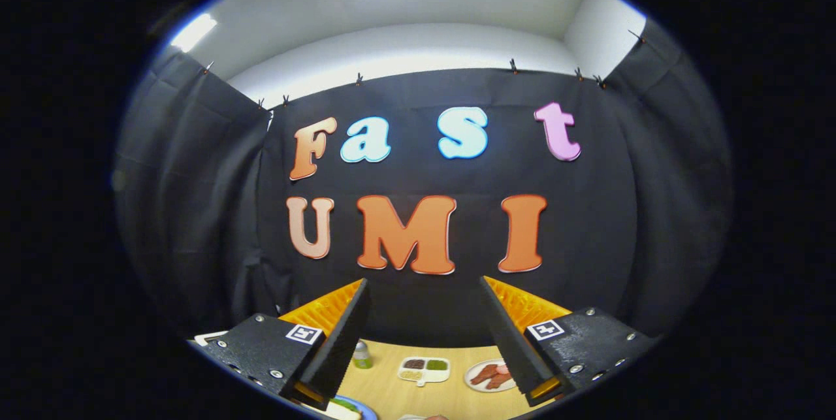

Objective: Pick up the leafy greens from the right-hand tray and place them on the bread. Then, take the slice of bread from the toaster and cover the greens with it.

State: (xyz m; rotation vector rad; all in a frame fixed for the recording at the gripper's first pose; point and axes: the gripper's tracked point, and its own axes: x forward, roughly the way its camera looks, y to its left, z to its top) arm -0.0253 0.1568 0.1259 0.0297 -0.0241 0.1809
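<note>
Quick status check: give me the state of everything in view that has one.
gripper: fingers open, holding nothing, raised above the table
divided dish: compartments filled
small bottle: upright
plate of red food: loaded, untouched
blue plate: carries bread with something green on it

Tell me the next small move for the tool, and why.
Probably tilt the tool down toward the table. Its fingers stand open with nothing between them and aim at the booth wall, while the divided tray, the plate of red food and the small bottle lie low beyond them. Which tray holds the greens is hard to tell.
</note>
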